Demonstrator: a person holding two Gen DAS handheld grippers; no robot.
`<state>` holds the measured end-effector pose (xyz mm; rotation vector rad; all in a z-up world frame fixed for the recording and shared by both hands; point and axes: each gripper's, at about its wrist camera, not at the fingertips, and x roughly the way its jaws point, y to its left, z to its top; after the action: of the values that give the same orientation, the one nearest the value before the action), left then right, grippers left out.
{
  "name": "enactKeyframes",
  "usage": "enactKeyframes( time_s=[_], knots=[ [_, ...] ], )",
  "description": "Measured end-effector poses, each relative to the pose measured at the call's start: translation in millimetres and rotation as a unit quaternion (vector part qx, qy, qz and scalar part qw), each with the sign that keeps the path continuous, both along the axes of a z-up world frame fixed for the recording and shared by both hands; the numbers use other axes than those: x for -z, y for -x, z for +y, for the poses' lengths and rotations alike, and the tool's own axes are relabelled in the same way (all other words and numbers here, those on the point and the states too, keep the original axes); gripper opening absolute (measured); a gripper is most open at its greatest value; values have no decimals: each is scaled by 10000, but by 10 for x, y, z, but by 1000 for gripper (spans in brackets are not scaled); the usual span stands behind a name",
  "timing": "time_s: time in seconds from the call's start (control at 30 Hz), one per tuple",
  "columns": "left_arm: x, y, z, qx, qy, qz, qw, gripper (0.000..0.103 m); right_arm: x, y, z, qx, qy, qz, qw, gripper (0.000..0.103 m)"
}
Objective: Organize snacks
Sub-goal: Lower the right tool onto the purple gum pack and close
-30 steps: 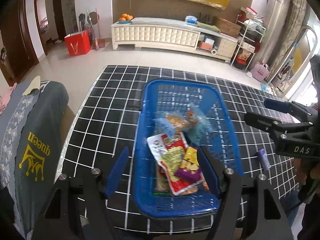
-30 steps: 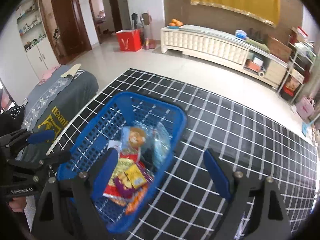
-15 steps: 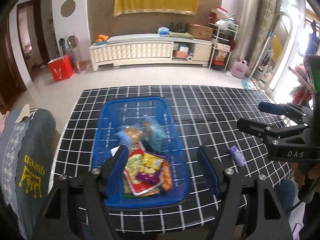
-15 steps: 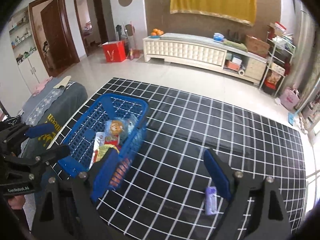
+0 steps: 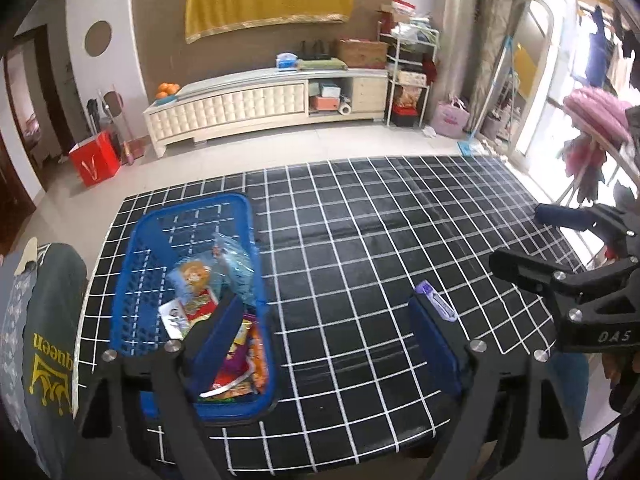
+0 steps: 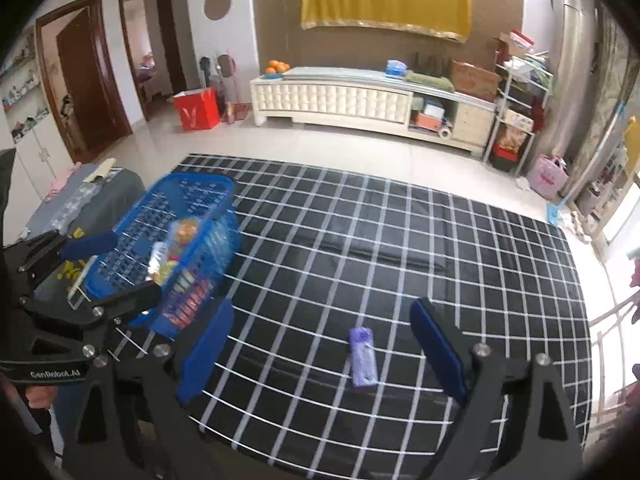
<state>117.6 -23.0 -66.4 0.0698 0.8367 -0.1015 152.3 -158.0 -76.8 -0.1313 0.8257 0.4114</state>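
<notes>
My right claw is spread apart above the purple packet, which lies flat on the checked table. My left claw is also apart, empty, beside the blue basket of snacks

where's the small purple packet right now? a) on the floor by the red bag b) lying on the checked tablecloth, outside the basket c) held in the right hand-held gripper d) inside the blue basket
b: the purple packet lies flat on the black checked tablecloth, apart from the blue basket, in front of the open right hand-held gripper, which touches nothing.
</notes>
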Motion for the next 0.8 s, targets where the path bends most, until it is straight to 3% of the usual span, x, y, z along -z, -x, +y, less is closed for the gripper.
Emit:
enactKeyframes(
  time_s=[0.07, 0.13, 0.2, 0.8],
  knots=[
    [88, -29, -79, 60, -55, 100, 9999, 88, 65, 4, -87, 53, 33, 6, 10000, 102],
    [180, -33, -157, 113, -92, 150, 9998, 92, 158, -3, -152, 135, 115, 52, 9998, 103],
    [244, -55, -241, 168, -130, 181, 9996, 102, 248, 4, -225, 199, 199, 111, 9995, 103],
    [967, -326, -828, 644, -217, 975, 9929, 103, 1094, -152, -760, 495, 346, 1008, 9931, 103]
  ],
)
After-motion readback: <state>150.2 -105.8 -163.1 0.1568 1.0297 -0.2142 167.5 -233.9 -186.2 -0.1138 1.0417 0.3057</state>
